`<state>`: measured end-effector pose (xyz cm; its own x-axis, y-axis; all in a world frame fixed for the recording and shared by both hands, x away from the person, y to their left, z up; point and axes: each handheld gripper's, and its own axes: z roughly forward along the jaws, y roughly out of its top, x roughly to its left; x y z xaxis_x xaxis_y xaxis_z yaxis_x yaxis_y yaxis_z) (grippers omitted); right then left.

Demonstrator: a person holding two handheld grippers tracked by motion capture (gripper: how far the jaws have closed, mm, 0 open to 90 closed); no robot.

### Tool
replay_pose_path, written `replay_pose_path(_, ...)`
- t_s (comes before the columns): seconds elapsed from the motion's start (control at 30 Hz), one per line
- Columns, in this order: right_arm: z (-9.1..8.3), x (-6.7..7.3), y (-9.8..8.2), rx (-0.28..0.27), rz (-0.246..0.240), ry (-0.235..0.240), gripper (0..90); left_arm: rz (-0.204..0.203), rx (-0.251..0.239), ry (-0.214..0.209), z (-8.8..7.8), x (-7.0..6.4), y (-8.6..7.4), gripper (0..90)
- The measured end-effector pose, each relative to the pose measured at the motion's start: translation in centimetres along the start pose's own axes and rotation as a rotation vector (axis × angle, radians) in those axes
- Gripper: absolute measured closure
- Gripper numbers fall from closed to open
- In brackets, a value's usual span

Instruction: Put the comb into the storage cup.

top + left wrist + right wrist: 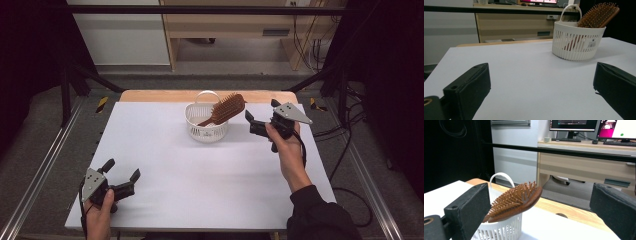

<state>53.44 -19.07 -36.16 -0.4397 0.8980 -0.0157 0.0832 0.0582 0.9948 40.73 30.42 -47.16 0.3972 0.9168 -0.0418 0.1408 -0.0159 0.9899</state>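
White and bare but for one item, the worktop carries a small white slatted basket near its far edge, with a desk and monitors beyond it in the right gripper view. A wooden hairbrush stands in the basket handle down, its bristled head leaning out over the rim toward the right, which leaves the head free to be taken. The right gripper is held just beside that head, jaws spread and empty, lined up on the brush as if to close on it or just clear of it; I cannot tell which. The left gripper rests low at the near left corner, released, well apart from the basket, seemingly waiting.
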Motion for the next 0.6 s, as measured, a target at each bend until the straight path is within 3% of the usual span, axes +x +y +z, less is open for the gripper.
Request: replay_pose_path(0.6,-4.2,-1.4,-3.3,0.010,-0.001,-0.009,3.8,-0.003,-0.009,-0.012,-0.2,0.2,0.0,1.2)
